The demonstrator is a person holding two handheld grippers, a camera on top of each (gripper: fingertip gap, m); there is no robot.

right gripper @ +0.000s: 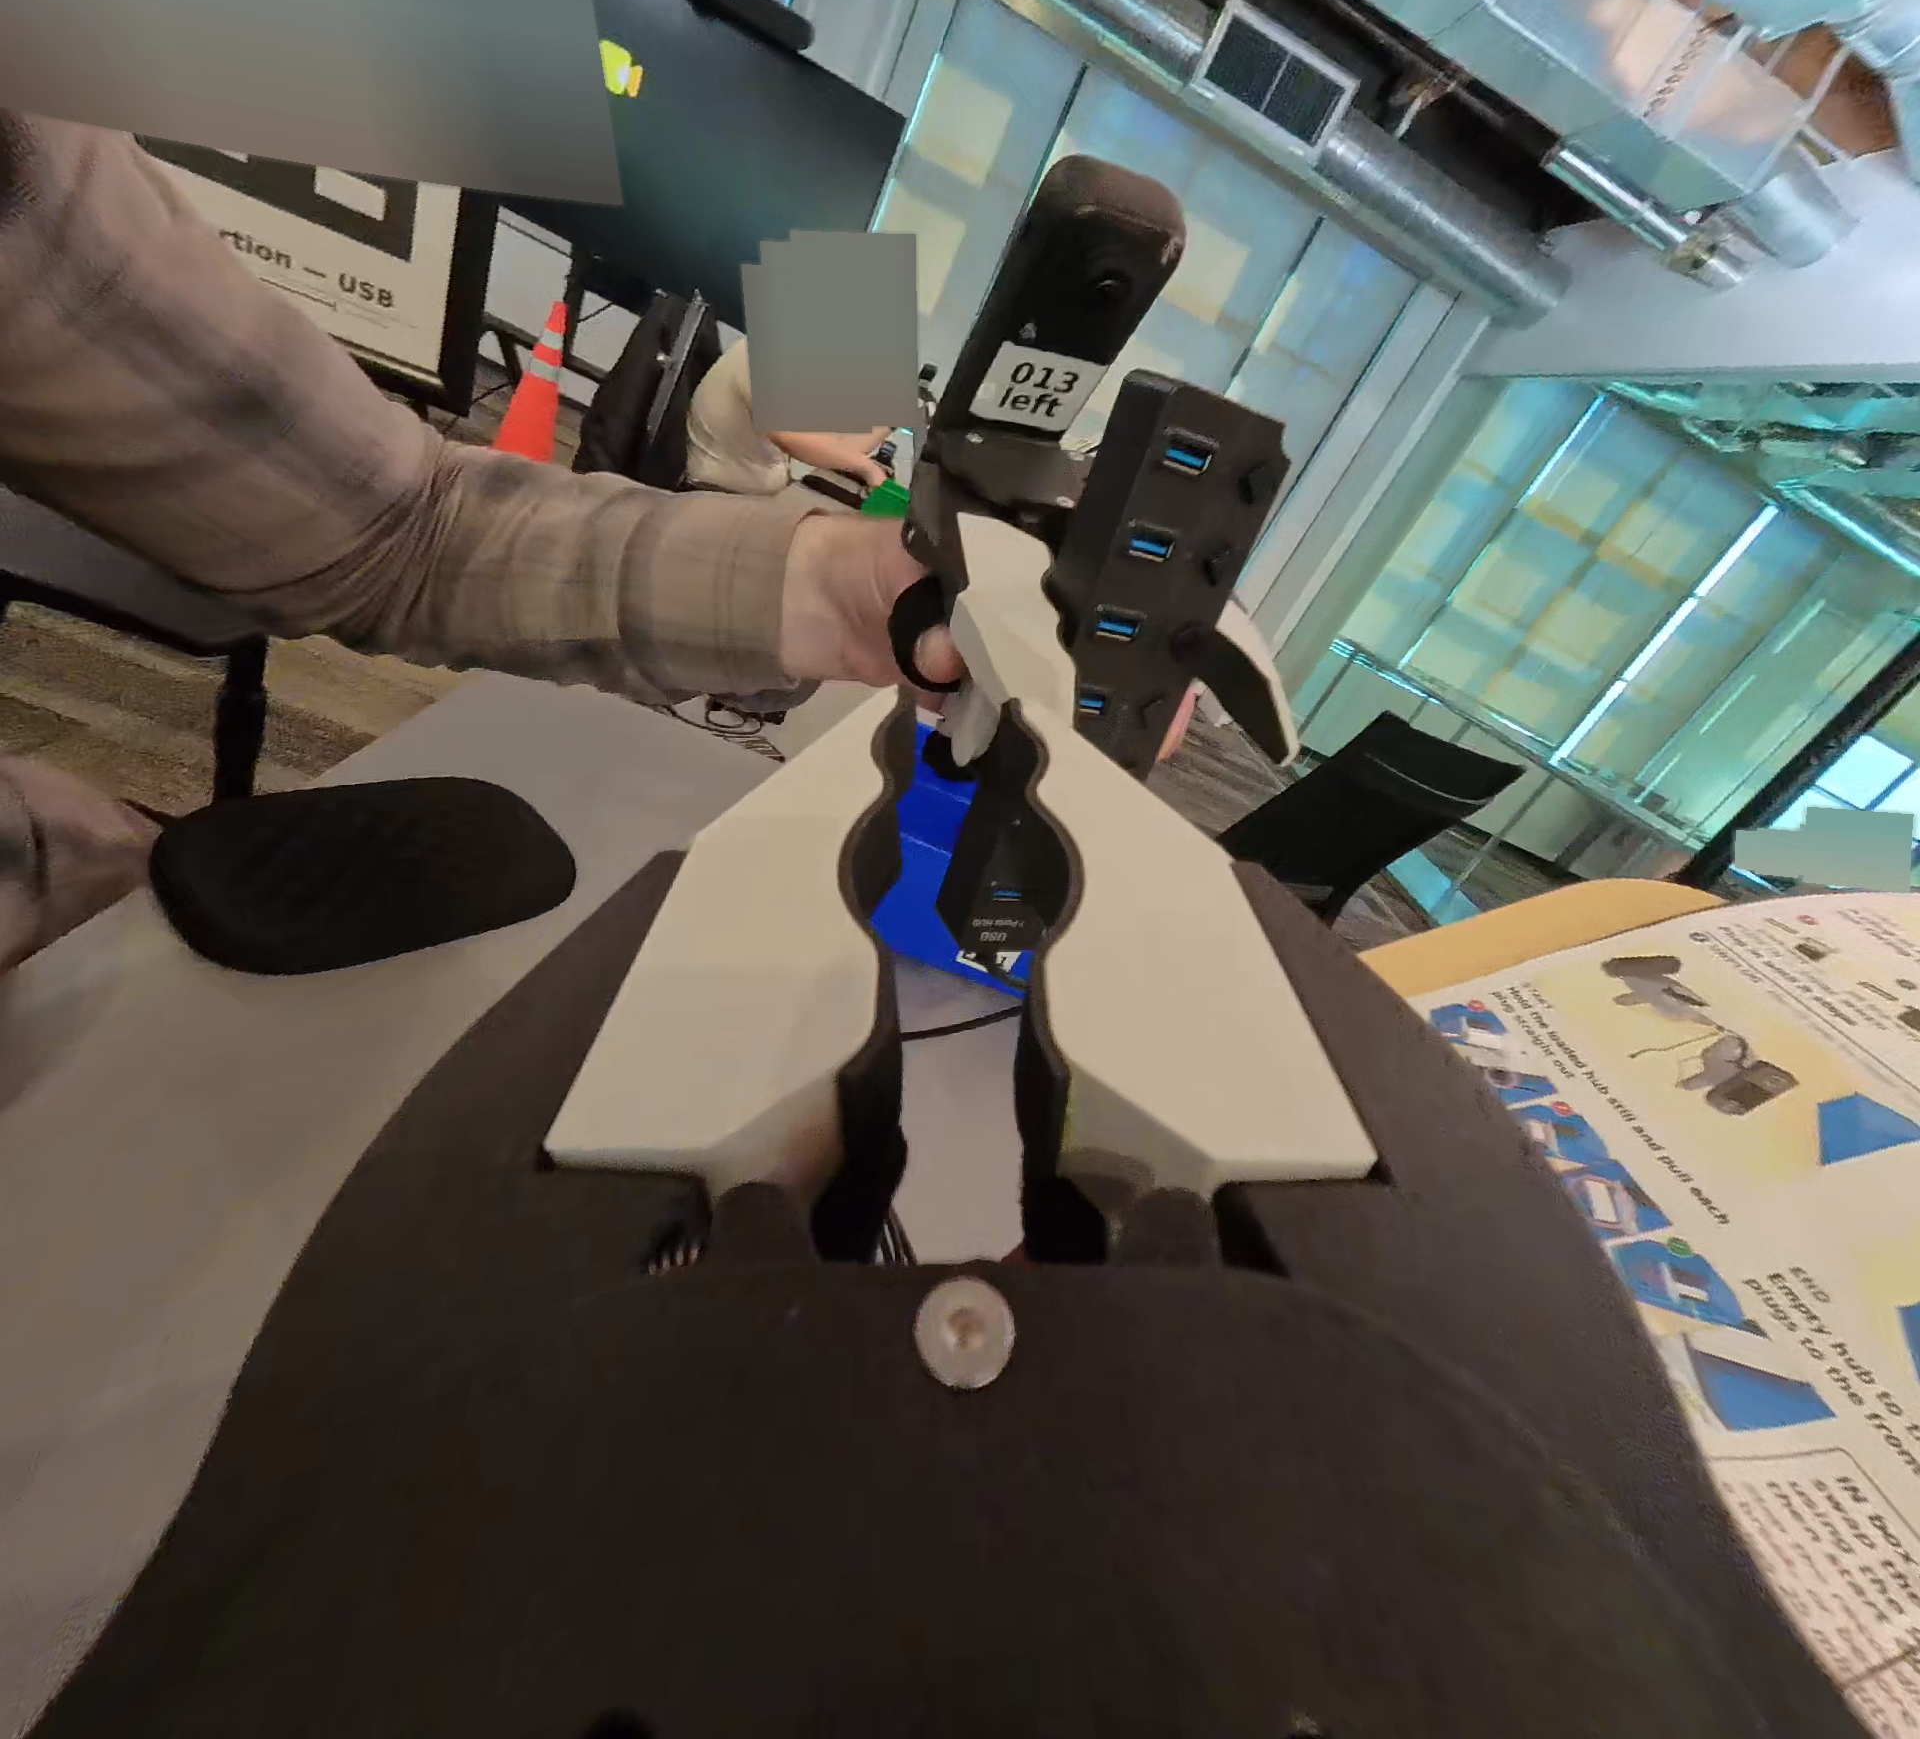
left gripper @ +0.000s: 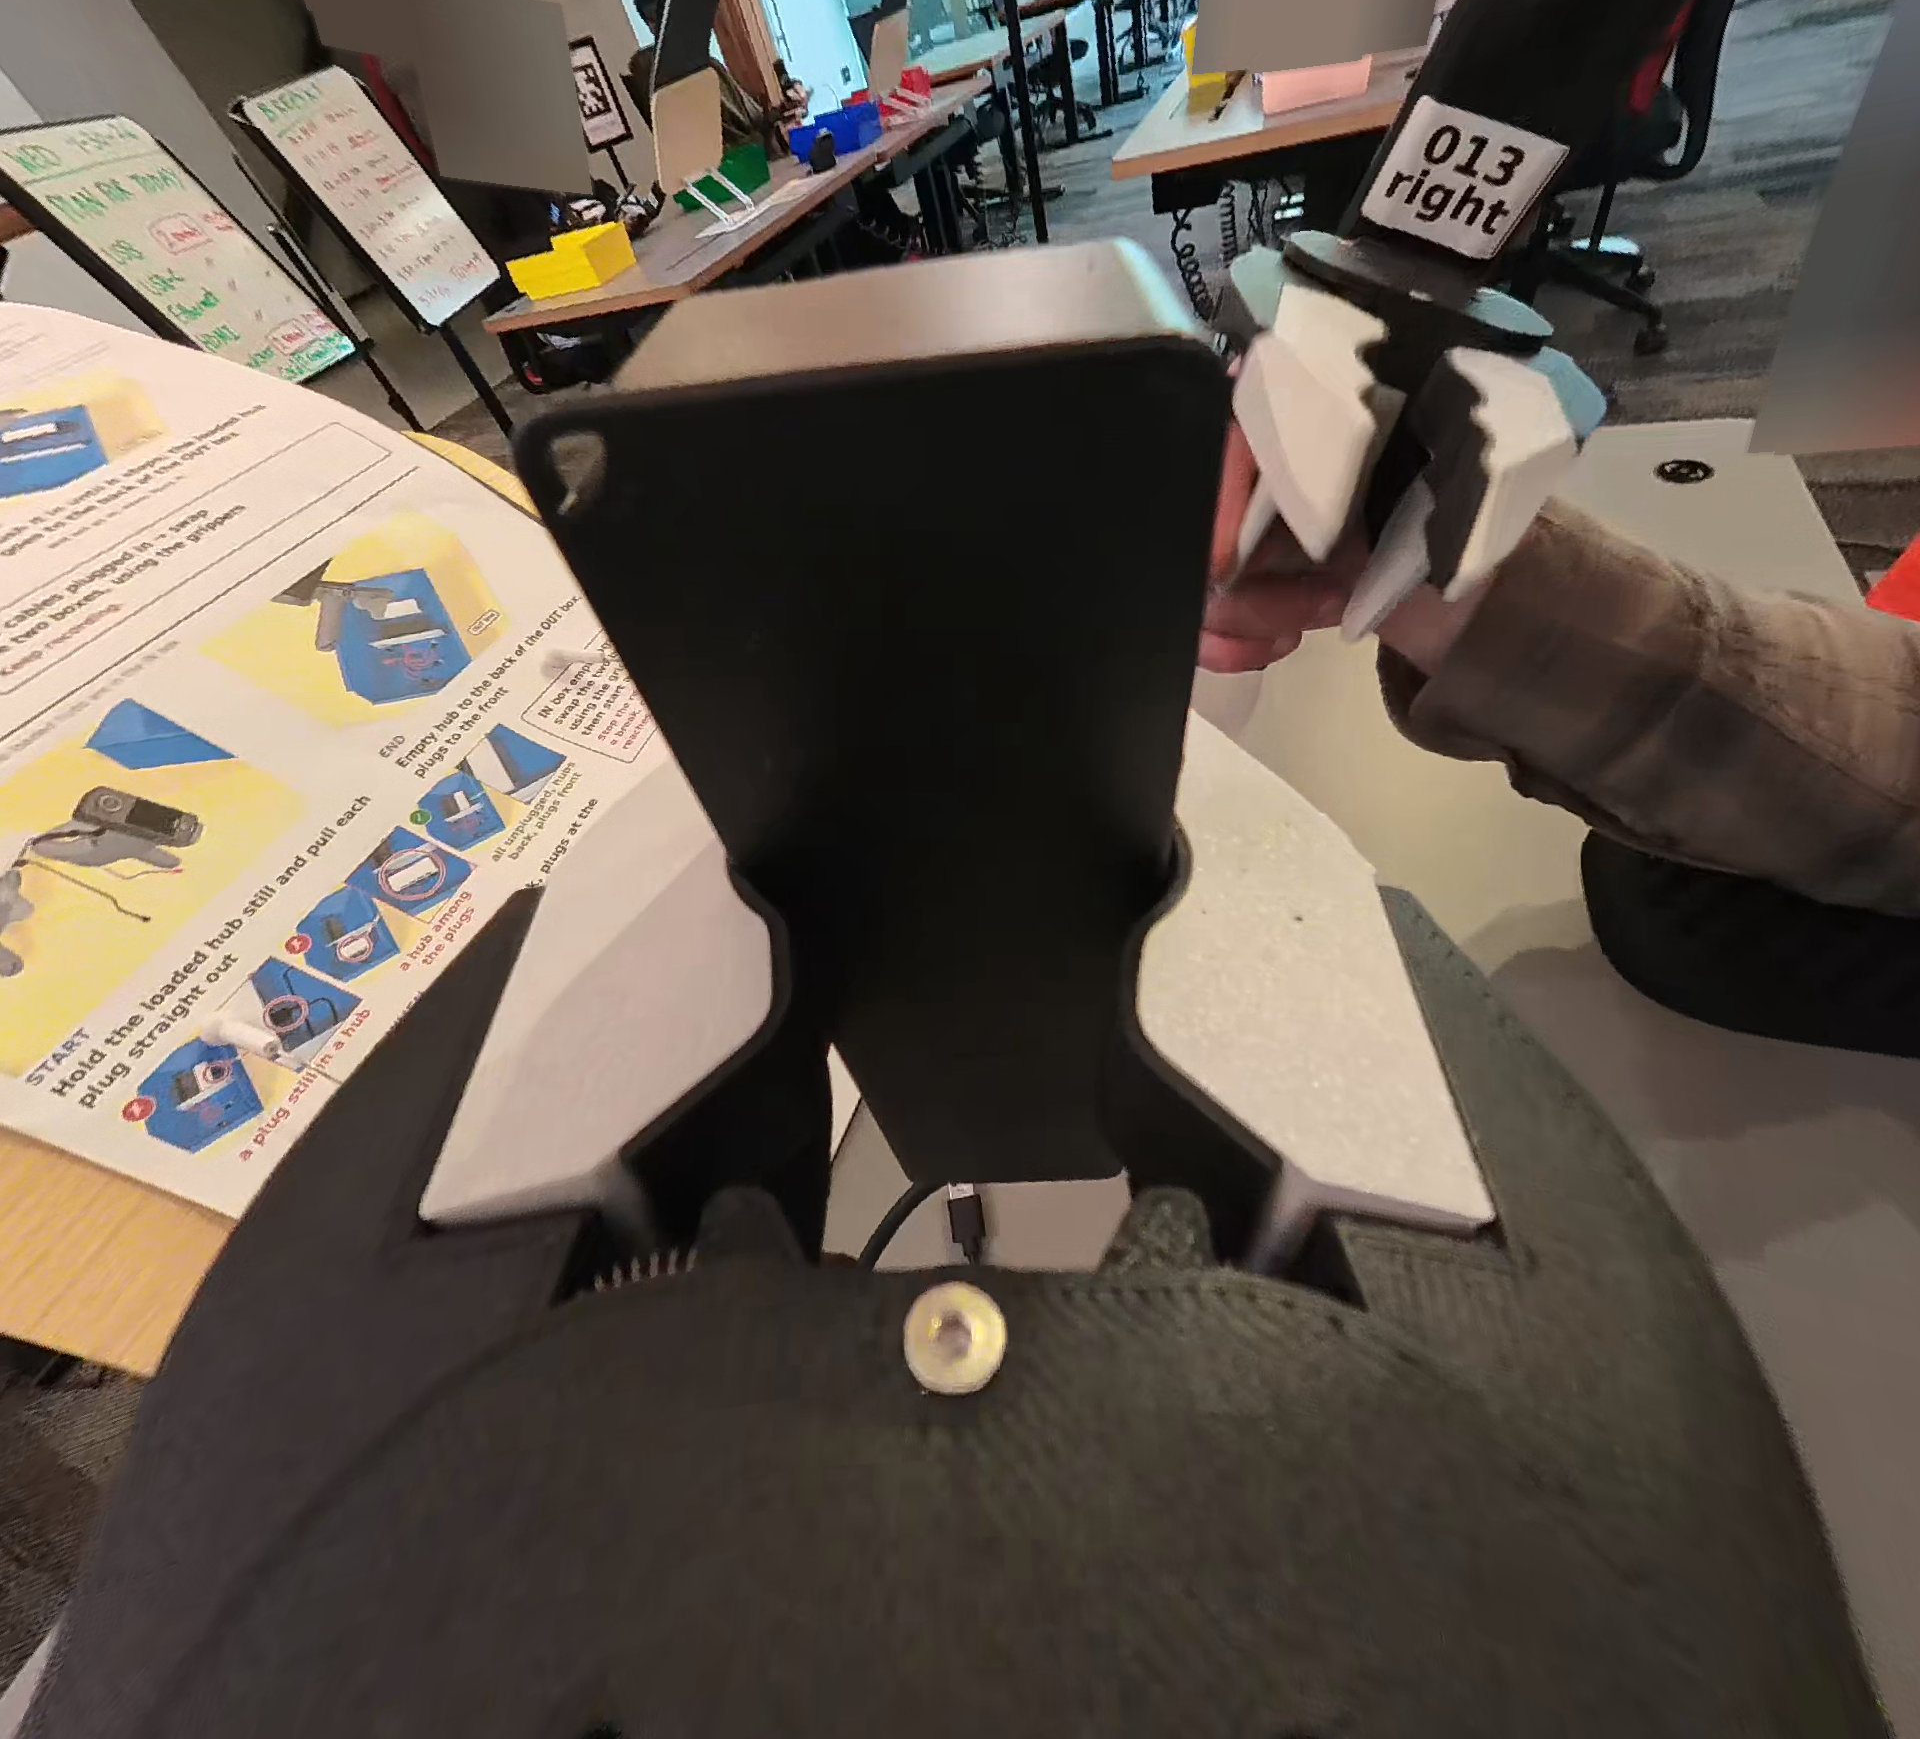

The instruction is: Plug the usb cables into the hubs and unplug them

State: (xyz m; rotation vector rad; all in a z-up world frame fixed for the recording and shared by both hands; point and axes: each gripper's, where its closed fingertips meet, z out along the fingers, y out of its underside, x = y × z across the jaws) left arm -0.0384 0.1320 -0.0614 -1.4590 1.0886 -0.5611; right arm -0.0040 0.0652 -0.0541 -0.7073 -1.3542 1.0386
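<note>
Hub (left gripper: 883,609) upright between left tongs (left gripper: 956,900); instruction sheet (left gripper: 260,702) left, right tongs (left gripper: 1382,577) right.

Taking the black hub (left gripper: 894,609) as landmark: it stands upright, clamped between the left gripper (left gripper: 956,868) fingers, and fills the middle of the left wrist view, blocking the way straight ahead. Just right of the hub, the right gripper (left gripper: 1392,494) and the hand behind it crowd that side. Left of the hub, open air lies above the flat instruction sheet (left gripper: 260,702). The hub's face with the blue ports (right gripper: 1148,543) is uncovered, with clear air before it. Below the hub sits a blue box (right gripper: 930,868), seen through the narrow gap of the right gripper (right gripper: 961,775).
</note>
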